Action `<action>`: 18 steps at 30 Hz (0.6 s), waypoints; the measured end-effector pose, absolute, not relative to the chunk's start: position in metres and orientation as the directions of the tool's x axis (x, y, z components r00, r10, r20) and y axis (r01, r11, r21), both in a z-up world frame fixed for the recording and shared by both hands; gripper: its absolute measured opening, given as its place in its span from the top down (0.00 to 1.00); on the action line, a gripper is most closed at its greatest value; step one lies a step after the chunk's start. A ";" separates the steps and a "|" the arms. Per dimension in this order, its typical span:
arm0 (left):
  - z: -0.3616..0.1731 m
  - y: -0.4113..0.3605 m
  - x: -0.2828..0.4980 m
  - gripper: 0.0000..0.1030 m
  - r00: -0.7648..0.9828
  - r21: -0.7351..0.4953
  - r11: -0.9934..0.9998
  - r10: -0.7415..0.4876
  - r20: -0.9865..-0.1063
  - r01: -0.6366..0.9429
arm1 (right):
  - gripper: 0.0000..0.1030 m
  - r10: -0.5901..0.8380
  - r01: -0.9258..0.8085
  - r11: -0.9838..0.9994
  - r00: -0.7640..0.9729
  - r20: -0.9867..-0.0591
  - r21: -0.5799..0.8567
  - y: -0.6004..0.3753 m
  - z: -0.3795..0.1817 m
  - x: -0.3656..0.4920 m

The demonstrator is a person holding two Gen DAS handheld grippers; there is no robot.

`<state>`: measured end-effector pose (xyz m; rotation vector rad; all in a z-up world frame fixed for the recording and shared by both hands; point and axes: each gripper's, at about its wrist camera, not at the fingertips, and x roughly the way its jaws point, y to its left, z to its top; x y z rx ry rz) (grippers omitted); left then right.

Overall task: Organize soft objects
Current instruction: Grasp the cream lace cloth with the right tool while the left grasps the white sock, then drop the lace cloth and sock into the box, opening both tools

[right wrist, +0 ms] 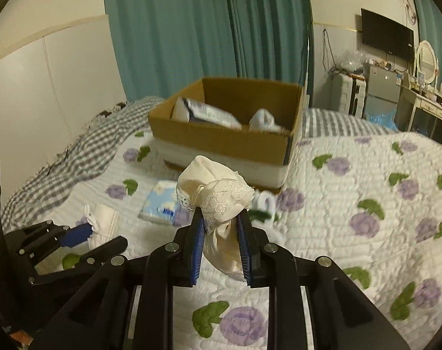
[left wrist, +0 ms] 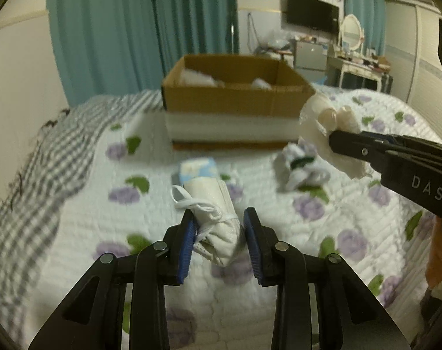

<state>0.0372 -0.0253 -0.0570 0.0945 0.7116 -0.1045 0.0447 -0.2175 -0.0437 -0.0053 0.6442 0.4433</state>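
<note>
My left gripper (left wrist: 219, 218) is open around a rolled white face mask (left wrist: 215, 221) lying on the quilt; the left pad touches its strings. It also shows in the right wrist view (right wrist: 103, 224). My right gripper (right wrist: 221, 218) is shut on a cream lace-trimmed cloth bundle (right wrist: 218, 201), held above the bed; it shows in the left wrist view (left wrist: 323, 122) at the right. An open cardboard box (left wrist: 235, 99) stands at the back on a white foam block, holding a tissue pack (right wrist: 206, 113) and a white sock (right wrist: 263, 121).
A blue tissue packet (left wrist: 197, 169) and a white-and-green sock bundle (left wrist: 299, 166) lie on the floral quilt (left wrist: 352, 218) in front of the box. A grey checked blanket (left wrist: 46, 160) lies at the left. Teal curtains hang behind; a dresser and TV stand at the far right.
</note>
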 end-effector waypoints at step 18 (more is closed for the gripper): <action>0.067 -0.050 0.159 0.66 0.891 0.147 0.965 -0.136 -0.433 0.218 | 0.79 0.415 -0.410 0.905 0.795 -0.441 0.113 -0.237 0.087 0.144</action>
